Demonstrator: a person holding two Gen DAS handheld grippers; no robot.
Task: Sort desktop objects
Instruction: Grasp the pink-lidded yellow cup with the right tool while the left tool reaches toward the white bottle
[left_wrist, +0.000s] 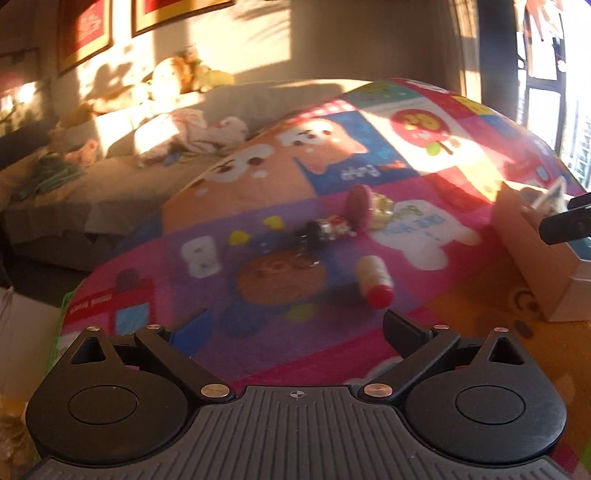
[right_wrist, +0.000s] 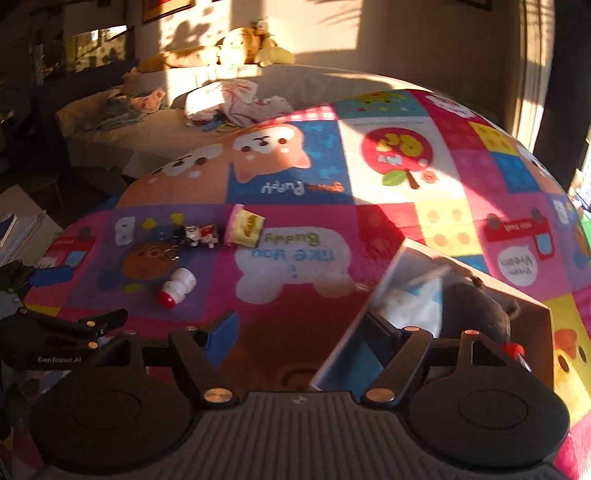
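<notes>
On the colourful cartoon mat (left_wrist: 258, 206) lie a small white bottle with a red cap (left_wrist: 373, 280), a keychain with a small figure (left_wrist: 328, 229) and a pink-and-yellow packet (left_wrist: 364, 205). The same bottle (right_wrist: 177, 288), keychain (right_wrist: 195, 236) and packet (right_wrist: 245, 226) show in the right wrist view. My left gripper (left_wrist: 295, 328) is open and empty, just short of the bottle. My right gripper (right_wrist: 301, 330) is open and empty over the near corner of a cardboard box (right_wrist: 524, 306). The box holds a dark grey object (right_wrist: 476, 310) and white packets (right_wrist: 413, 306).
The box (left_wrist: 532, 254) stands at the right of the left wrist view, with the right gripper's finger (left_wrist: 565, 221) above it. A grey sofa (left_wrist: 110, 177) with clothes and plush toys lies beyond the mat. Books (right_wrist: 18, 229) are stacked at the left.
</notes>
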